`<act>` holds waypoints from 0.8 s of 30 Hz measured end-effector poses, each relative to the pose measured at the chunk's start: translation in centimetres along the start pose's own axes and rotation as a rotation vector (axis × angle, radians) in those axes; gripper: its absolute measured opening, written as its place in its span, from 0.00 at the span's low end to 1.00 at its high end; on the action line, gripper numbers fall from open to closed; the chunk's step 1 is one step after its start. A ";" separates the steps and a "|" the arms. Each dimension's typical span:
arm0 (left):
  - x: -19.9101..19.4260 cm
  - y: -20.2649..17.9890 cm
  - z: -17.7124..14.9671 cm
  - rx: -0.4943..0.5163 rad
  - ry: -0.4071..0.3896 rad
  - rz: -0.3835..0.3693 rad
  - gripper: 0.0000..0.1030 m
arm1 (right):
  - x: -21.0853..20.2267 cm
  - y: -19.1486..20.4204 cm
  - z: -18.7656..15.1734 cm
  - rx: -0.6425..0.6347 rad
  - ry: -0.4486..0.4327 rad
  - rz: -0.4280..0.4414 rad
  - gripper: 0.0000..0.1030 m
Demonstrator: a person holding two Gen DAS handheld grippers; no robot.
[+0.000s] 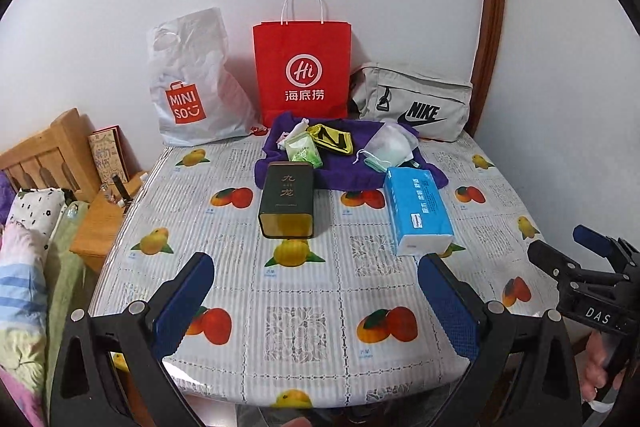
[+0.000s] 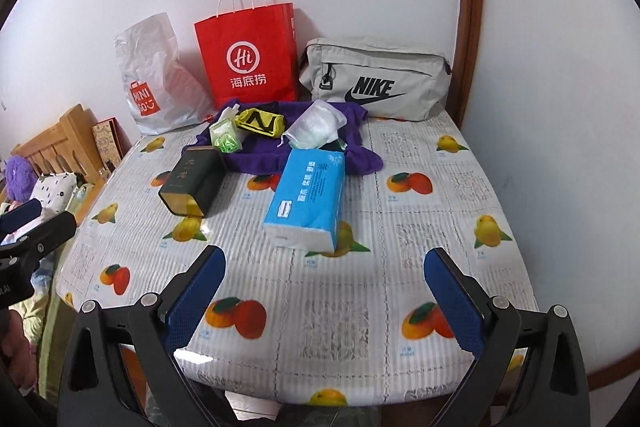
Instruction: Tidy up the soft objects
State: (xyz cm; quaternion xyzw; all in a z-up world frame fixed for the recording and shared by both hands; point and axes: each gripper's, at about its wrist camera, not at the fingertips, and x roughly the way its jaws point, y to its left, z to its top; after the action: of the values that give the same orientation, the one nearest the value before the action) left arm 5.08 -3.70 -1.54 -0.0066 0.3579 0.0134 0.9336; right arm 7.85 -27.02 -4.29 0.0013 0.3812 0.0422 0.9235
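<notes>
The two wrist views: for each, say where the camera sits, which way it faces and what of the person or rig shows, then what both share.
Left wrist: on the left gripper at the table's near edge, facing the wall; the right gripper and a hand show at right.
Right wrist: on the right gripper, same heading; the left gripper shows at left.
Both share: red bag, tin, tissue pack.

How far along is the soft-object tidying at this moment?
Nothing looks done. Both the left gripper and right gripper are open, holding nothing. Left: the blue tissue pack, dark green tin and small items on the purple cloth all lie loose before the red paper bag.
</notes>
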 end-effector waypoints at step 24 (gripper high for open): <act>-1.0 -0.3 -0.9 0.002 -0.008 -0.016 1.00 | -1.5 -0.5 -0.7 0.018 -0.021 -0.007 0.96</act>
State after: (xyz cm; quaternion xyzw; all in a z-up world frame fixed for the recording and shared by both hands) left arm 3.73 -4.08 -1.53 -0.0083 0.3542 0.0057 0.9351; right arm 6.33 -27.62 -3.81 0.0086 0.3721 0.0357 0.9275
